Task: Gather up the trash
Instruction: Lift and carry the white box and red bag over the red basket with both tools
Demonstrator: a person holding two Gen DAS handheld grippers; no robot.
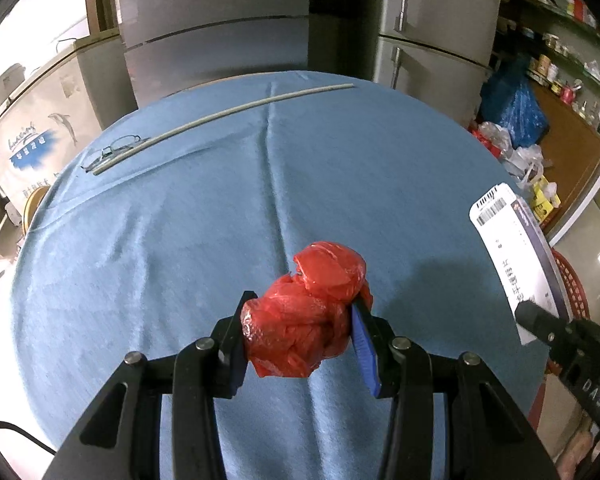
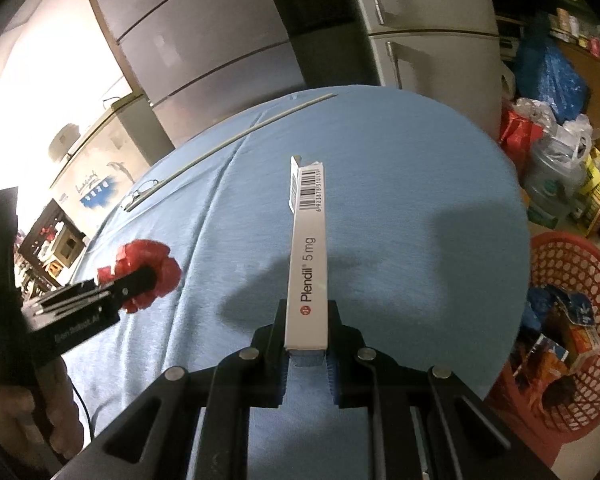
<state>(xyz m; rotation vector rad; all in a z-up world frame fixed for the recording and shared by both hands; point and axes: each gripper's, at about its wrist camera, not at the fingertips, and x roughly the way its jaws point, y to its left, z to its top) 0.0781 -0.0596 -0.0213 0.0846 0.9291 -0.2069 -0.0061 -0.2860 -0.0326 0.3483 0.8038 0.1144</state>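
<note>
Red crumpled plastic bag (image 1: 312, 312) sits low in the left wrist view, pinched in the left tongs (image 1: 300, 340) above the blue-clothed surface (image 1: 180, 220). In the right wrist view, the right tongs (image 2: 306, 344) clamp a white medicine box (image 2: 308, 256) at centre; a red basket (image 2: 560, 320) shows at right.

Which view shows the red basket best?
Right wrist: the red basket beside the table shows its mesh wall and the trash inside. Left wrist catches only a sliver of its rim behind the white box.
</note>
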